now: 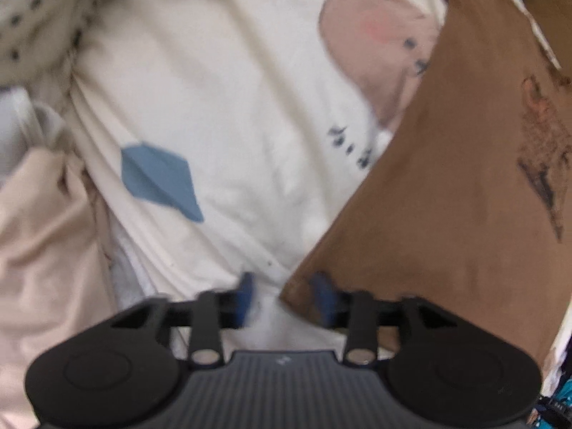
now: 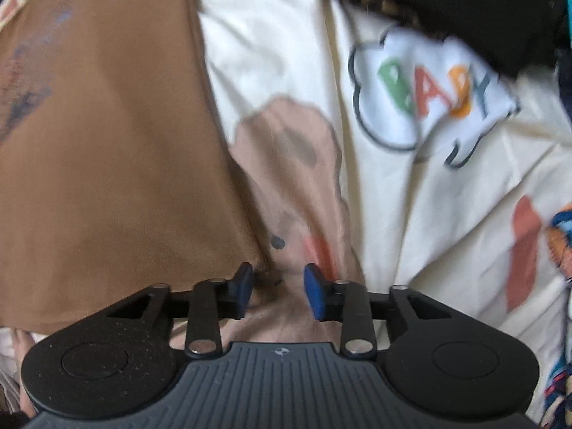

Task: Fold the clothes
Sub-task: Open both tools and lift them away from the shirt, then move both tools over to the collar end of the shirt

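Note:
A brown garment (image 1: 447, 178) with a dark print lies flat on a cream printed bedsheet (image 1: 221, 107). In the left wrist view it fills the right side, and its near corner lies just ahead of my left gripper (image 1: 284, 295), which is open with blue pads apart and nothing between them. The right wrist view shows the same brown garment (image 2: 107, 164) on the left. Its right edge runs down to my right gripper (image 2: 279, 291), also open, with the left pad at the cloth's corner.
A pale pink cloth (image 1: 43, 250) is bunched at the left, with a dotted cream fabric (image 1: 39, 18) above it. A black fabric item (image 2: 464, 3) lies at the upper right, beside a "BABY" cloud print (image 2: 429, 93) on the sheet (image 2: 411, 214).

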The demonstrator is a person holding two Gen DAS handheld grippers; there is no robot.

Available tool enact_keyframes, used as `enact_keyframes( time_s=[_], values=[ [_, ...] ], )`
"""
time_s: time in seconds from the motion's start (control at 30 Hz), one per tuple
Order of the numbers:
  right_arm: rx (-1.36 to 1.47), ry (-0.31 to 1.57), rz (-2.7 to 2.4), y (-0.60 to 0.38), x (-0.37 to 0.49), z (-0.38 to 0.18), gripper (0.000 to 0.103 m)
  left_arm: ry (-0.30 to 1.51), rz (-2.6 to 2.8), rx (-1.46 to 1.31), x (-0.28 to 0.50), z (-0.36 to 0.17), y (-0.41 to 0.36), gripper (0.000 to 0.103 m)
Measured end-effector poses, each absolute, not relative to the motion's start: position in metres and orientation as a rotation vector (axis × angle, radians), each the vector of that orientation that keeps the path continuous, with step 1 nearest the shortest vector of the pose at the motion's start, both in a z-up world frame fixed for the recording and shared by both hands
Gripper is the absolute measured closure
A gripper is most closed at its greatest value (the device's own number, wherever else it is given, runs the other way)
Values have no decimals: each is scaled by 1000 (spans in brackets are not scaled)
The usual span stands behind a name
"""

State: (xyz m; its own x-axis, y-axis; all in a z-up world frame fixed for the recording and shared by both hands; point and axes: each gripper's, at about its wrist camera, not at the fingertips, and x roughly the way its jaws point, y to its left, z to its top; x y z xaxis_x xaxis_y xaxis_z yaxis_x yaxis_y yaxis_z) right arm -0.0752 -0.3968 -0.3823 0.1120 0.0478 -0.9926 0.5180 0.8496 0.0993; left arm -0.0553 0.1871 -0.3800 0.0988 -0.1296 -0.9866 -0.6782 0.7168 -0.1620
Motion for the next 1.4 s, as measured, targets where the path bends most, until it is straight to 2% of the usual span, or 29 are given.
enact_keyframes(
  time_s=[0.17, 0.27, 0.37, 0.6, 1.13, 1.2, 1.4],
  values=[
    [496, 1364, -376, -407, -84, -346, 52, 1397, 438, -718, -52, -349, 194, 37],
    [512, 1328, -397, -418, -93, -329, 47, 1387, 441, -701, -46, -332, 198, 27],
    [528, 1303, -400, -423, -93, -318, 37, 1374, 451, -687, -36, -314, 201, 26],
    [576, 1227, -427, -441, -99, -281, 23, 1335, 432, -648, -15, -279, 211, 22],
    [567, 1015, -487, -469, -92, -210, 21, 1195, 360, -466, 43, -194, 200, 20],
    [550, 971, -481, -469, -91, -201, 22, 1189, 325, -463, 52, -190, 199, 25],
    [537, 903, -442, -471, -79, -189, 22, 1164, 228, -426, 88, -177, 183, 26]
  ],
)
